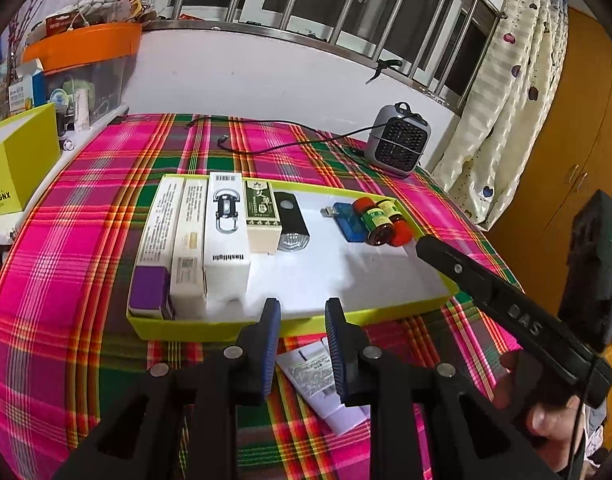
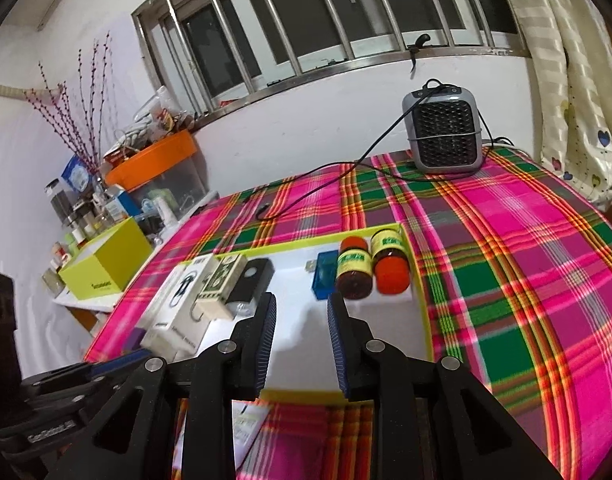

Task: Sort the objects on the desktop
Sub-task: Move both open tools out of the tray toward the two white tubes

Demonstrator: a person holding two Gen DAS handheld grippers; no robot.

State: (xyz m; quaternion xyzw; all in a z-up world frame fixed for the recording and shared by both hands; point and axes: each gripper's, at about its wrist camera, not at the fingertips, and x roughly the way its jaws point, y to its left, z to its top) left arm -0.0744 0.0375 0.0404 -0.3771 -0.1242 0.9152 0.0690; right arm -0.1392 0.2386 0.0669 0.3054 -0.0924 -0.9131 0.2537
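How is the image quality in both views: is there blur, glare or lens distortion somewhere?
Left wrist view: mostly sharp; the white floor of the tray is overexposed near its front, and the window bars bow from the fisheye. Right wrist view: softer, the boxes at left look smeared, the plaid tablecloth curves strongly, and the corners are dark.

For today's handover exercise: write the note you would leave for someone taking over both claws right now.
Left claw: open, empty, above the tray's near rim.
Right claw: open, empty, over the tray's bare middle.
Yellow-green shallow tray on the plaid cloth holds, left to right: four upright-printed cardboard boxes, black flashlight, blue USB dongle, two brown bottles with orange caps.
Done: those items are lined up in the tray.
Left: the white printed tube lies on the cloth outside the tray, under the left claw; probably next.
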